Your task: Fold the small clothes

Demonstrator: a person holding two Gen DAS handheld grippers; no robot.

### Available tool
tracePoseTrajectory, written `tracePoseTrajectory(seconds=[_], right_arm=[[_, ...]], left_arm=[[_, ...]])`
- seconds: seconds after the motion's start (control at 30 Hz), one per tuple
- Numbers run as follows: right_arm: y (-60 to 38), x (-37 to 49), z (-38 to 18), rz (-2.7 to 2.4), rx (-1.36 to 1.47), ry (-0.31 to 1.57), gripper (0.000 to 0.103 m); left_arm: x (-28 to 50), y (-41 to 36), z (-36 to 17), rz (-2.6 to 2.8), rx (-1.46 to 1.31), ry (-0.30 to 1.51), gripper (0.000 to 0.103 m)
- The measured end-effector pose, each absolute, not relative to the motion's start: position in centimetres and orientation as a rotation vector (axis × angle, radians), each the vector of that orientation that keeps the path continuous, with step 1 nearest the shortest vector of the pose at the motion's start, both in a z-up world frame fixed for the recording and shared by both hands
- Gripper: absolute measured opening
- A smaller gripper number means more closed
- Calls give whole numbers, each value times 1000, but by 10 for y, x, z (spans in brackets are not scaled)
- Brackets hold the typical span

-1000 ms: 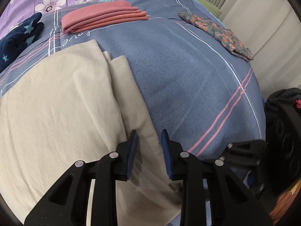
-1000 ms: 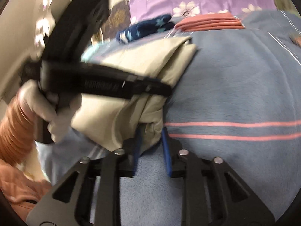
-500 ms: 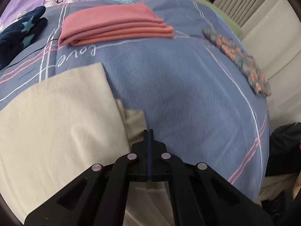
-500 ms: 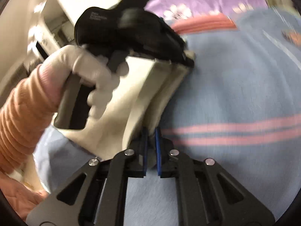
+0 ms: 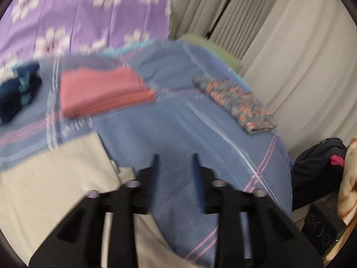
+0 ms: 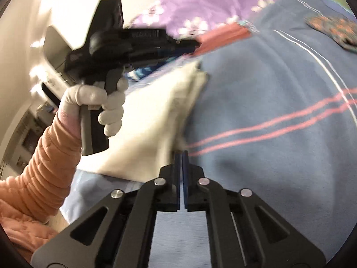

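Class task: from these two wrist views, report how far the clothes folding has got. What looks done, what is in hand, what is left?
Done: a pink garment lies folded flat on the blue blanket, with a dark blue item beside it. In hand: the cream garment lies partly folded; the left gripper is open and empty, the right gripper shut, nothing visibly between its fingers. Left: finishing the cream piece, perhaps the floral one.

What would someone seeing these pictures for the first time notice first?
Probably the cream cloth spread over the near left of the blue blanket, with the open left gripper raised beside its edge. In the right wrist view, the white-gloved left hand grips that tool's handle, while the right gripper looks shut at the cloth's near corner. Farther back lies a folded pink garment.
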State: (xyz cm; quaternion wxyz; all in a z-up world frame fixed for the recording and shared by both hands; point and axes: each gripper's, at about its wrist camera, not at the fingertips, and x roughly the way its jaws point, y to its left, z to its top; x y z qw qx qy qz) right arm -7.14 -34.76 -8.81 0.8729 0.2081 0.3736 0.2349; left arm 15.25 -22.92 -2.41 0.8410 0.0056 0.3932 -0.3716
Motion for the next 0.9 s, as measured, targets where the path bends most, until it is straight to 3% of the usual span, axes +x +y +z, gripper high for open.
tracePoseTrajectory(seconds=[0.07, 0.23, 0.37, 0.53, 0.73, 0.77, 0.83, 0.9], right_arm=[[-334, -66, -92, 502, 402, 807, 12], [-325, -51, -96, 536, 448, 826, 12], [-317, -50, -89, 561, 436, 807, 12], [-318, -46, -92, 475, 424, 857, 14], [-339, -52, -109, 412, 520, 897, 12], [-340, -52, -104, 404, 513, 877, 15], [-342, -51, -99, 387, 514, 853, 35], [-342, -43, -96, 391, 523, 839, 39]], left_arm=[[144, -220, -22, -763, 58, 820, 36], [143, -192, -59, -638, 112, 917, 35], [146, -181, -86, -660, 68, 986, 19], [157, -211, -115, -687, 131, 1011, 21], [147, -200, -101, -799, 87, 980, 25], [145, -199, -100, -789, 98, 980, 25], [141, -190, -98, -762, 90, 975, 27], [136, -178, -94, -754, 56, 965, 28]])
